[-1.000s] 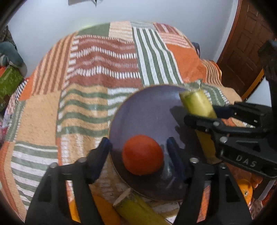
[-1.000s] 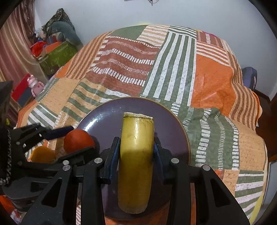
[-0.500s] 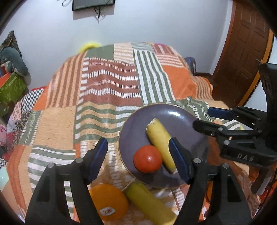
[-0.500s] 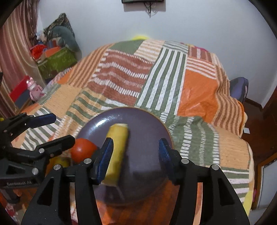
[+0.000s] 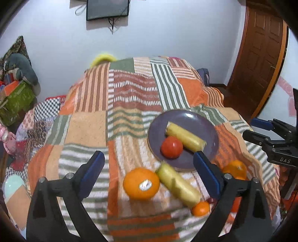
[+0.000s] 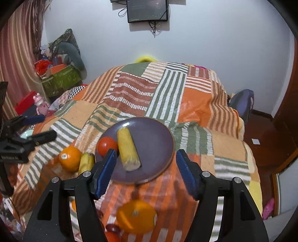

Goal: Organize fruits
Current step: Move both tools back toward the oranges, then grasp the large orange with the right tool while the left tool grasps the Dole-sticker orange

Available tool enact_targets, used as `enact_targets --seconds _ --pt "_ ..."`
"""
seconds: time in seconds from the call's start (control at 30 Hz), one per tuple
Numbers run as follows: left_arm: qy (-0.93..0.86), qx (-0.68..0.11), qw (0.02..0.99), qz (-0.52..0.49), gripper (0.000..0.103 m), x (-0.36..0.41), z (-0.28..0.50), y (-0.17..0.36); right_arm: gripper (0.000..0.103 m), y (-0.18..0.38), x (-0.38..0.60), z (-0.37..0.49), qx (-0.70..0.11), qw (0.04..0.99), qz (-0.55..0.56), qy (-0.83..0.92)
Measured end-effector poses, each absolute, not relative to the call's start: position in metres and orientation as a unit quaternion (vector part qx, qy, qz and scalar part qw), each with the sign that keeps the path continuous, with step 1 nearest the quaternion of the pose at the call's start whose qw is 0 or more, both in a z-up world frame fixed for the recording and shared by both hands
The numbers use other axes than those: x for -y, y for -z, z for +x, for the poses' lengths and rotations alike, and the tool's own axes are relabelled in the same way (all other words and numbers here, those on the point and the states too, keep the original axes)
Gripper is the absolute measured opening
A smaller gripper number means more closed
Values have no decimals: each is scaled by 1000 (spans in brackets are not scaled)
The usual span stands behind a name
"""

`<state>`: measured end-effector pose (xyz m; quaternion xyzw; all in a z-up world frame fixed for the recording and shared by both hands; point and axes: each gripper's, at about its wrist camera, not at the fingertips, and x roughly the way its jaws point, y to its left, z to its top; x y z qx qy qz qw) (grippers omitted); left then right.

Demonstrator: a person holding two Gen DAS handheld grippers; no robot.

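A bed [image 5: 89,128] under a striped patchwork quilt [image 6: 167,89] carries everything, and both views now take in far more of it than half a second ago, the wall screen [image 6: 148,10] and the wooden door [image 5: 260,55] fully in sight, so both claws have pulled back and up from the fruit. The purple plate [image 5: 210,128] lies on the quilt toward the bed's near right corner; on it a cut yellow banana piece [image 5: 186,136] rests diagonally with a red tomato [image 5: 171,147] touching its near side, the same pair as before and no longer framed between any fingers. Just off the plate's near rim lie a second banana piece [image 5: 178,185] and, touching its left side, a large orange with a sticker [image 5: 141,183]; another orange [image 6: 136,218] sits at the bed's near edge, one more [image 5: 234,168] beside the plate's right rim, and a small orange [image 5: 200,208] lies against the near end of the second banana piece. The left claw [image 5: 149,173] hovers above the sticker orange with its blue pads spread wide and nothing between them. The right claw [image 6: 146,171] hangs over the plate's near rim, jaws likewise wide apart and empty, having let go of the banana piece it clamped a second ago.
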<state>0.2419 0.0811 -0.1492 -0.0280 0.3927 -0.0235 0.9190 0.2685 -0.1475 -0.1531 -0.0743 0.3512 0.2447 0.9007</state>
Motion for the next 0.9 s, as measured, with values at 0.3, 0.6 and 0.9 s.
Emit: enact_targets --seconds 0.3,0.6,0.9 --pt "22 -423 905 -24 94 -97 221 185 66 189 157 237 -390 891 -76 -219" --pt "39 -465 884 -38 91 -106 227 226 68 221 164 233 -434 876 -51 -204" --pt "63 -488 868 -60 91 -104 246 247 75 229 151 234 -441 870 -53 -216"
